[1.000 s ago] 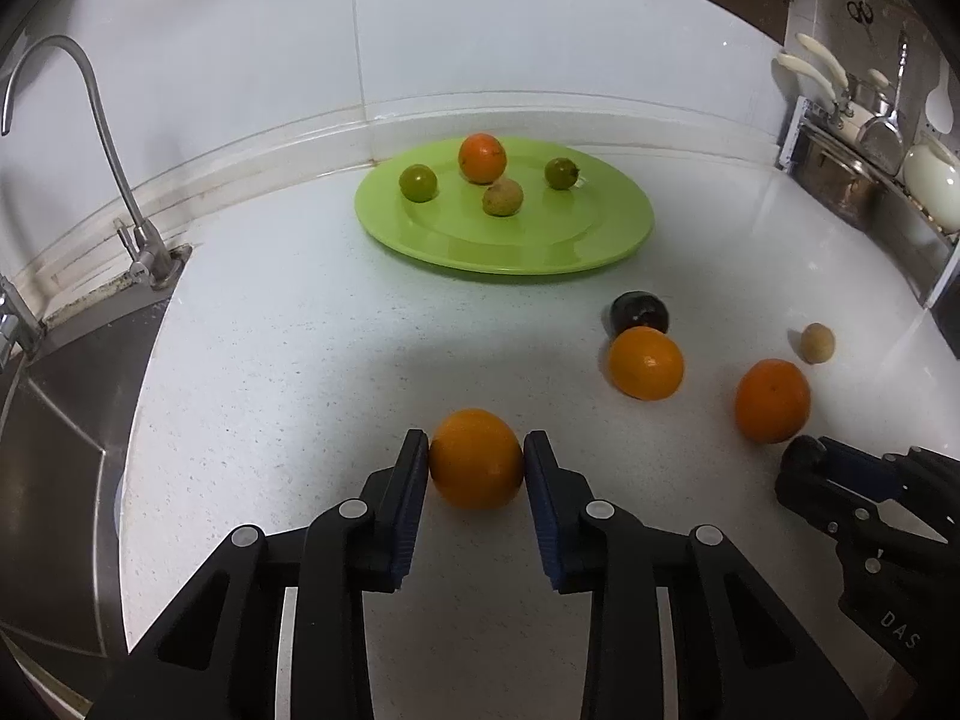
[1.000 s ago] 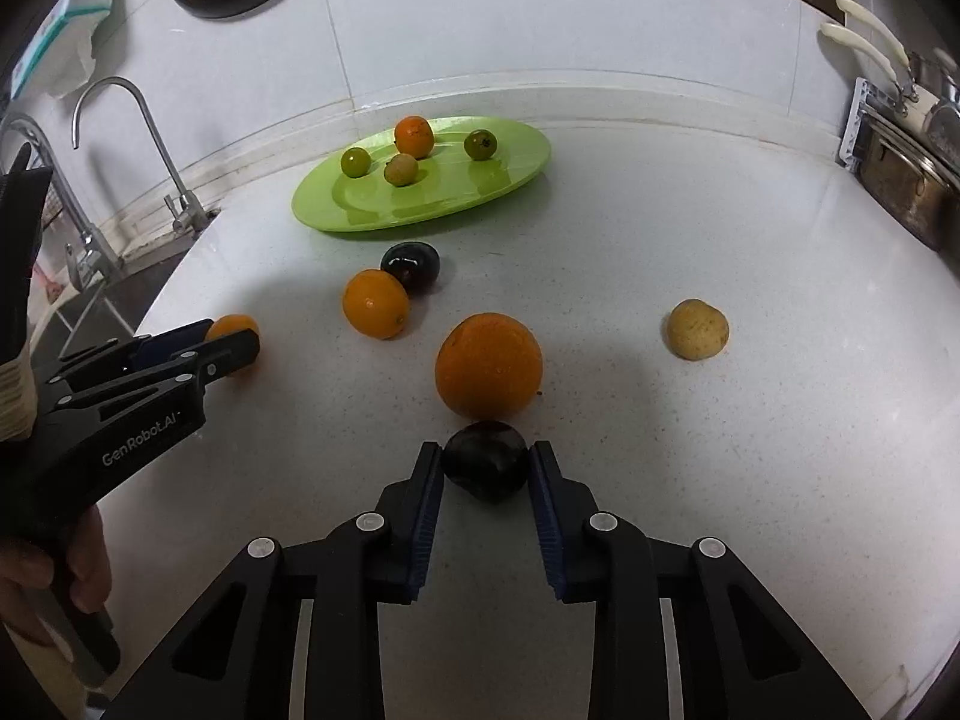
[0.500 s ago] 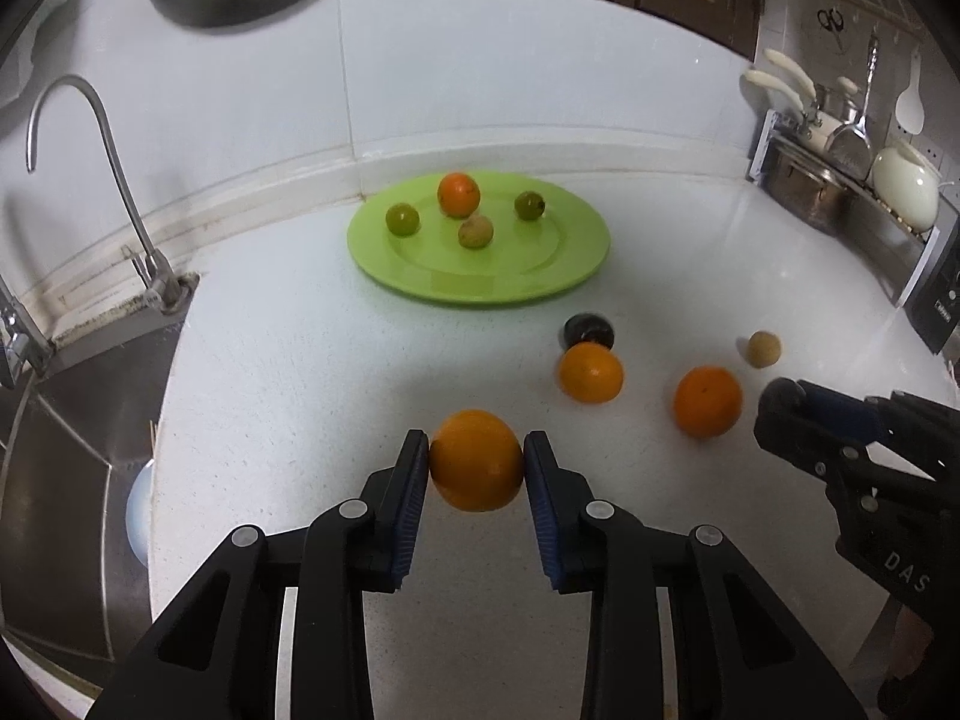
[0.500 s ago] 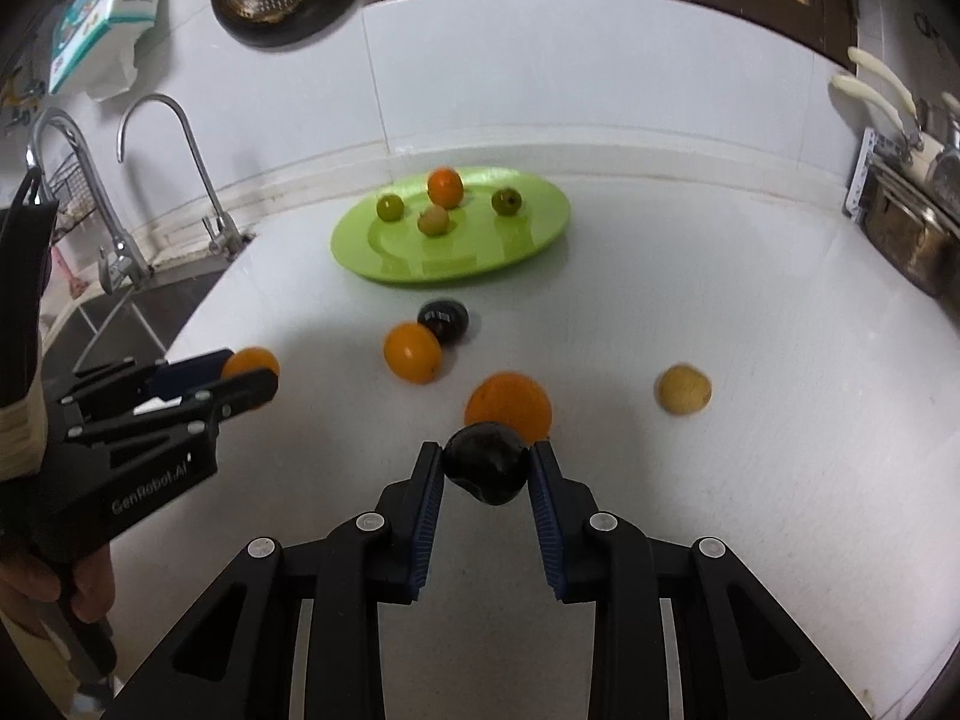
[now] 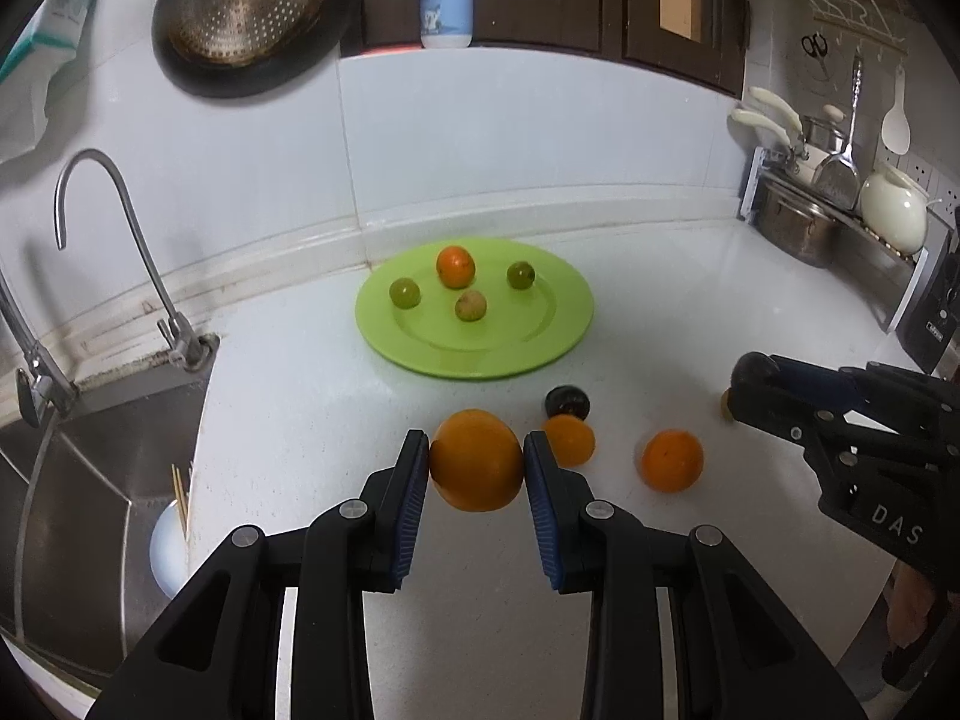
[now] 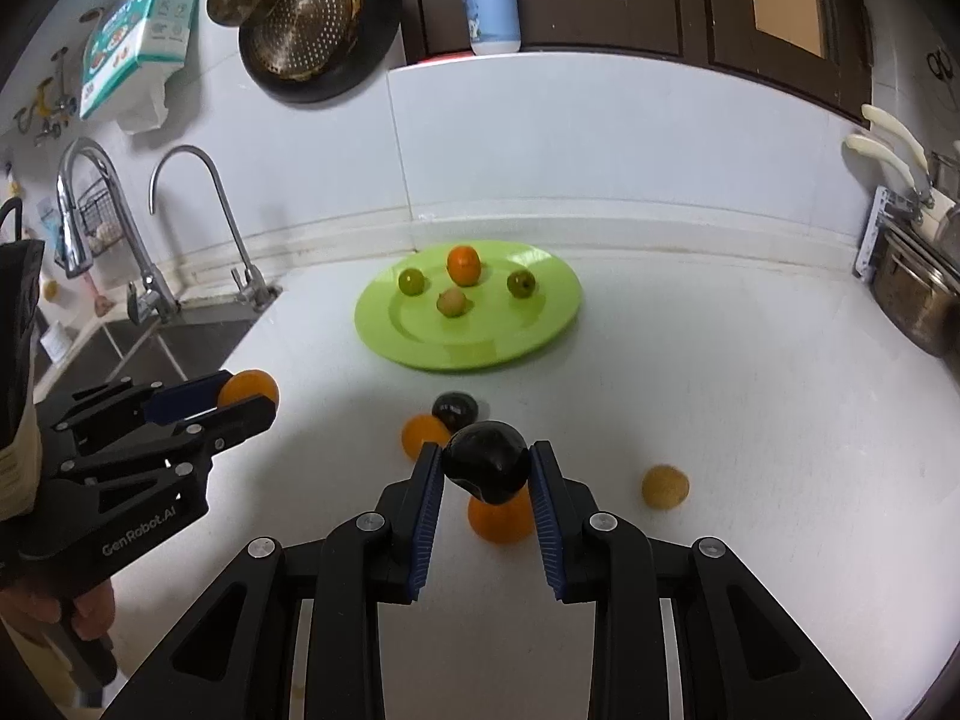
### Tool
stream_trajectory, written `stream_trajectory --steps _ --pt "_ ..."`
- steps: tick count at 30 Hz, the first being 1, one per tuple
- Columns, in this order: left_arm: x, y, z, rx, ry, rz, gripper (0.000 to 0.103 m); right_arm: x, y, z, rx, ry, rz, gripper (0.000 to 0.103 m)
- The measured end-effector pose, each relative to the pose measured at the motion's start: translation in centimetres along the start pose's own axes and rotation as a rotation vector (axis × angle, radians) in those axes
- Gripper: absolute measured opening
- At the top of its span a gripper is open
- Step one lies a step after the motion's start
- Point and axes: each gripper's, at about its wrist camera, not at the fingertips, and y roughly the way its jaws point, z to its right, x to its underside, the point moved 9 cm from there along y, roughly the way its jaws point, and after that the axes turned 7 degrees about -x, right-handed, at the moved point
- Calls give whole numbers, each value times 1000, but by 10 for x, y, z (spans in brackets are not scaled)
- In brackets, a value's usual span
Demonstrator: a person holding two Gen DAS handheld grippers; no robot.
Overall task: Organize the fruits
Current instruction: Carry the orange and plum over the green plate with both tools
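My left gripper [image 5: 477,468] is shut on a large orange [image 5: 476,459] and holds it above the white counter. My right gripper [image 6: 486,468] is shut on a dark plum [image 6: 486,461], also lifted. A green plate [image 5: 540,330] at the back holds a small orange [image 5: 455,266], two green fruits [image 5: 404,291] and a tan fruit [image 5: 470,305]. On the counter lie a dark plum [image 5: 567,401], a small orange [image 5: 570,439], another orange [image 5: 672,459] and a tan fruit [image 6: 664,485]. The right gripper also shows in the left wrist view [image 5: 747,375].
A sink [image 5: 72,468] with a tap [image 5: 120,240] lies at the left. A steel pot [image 5: 792,228] and a utensil rack stand at the right. A colander [image 5: 240,6] hangs on the wall. A white bowl [image 5: 168,546] sits in the sink.
Both grippers have risen from the counter with their fruit held. The plate and loose fruits now look farther below.
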Motion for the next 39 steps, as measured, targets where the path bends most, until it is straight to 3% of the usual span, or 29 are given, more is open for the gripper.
stream_trajectory --steps 25,39 --pt "-78 10 -9 -18 -31 120 32 -85 21 0 -102 -81 81 30" --pt "-108 50 -23 -6 -33 76 32 -130 72 -3 -141 -107 23 30"
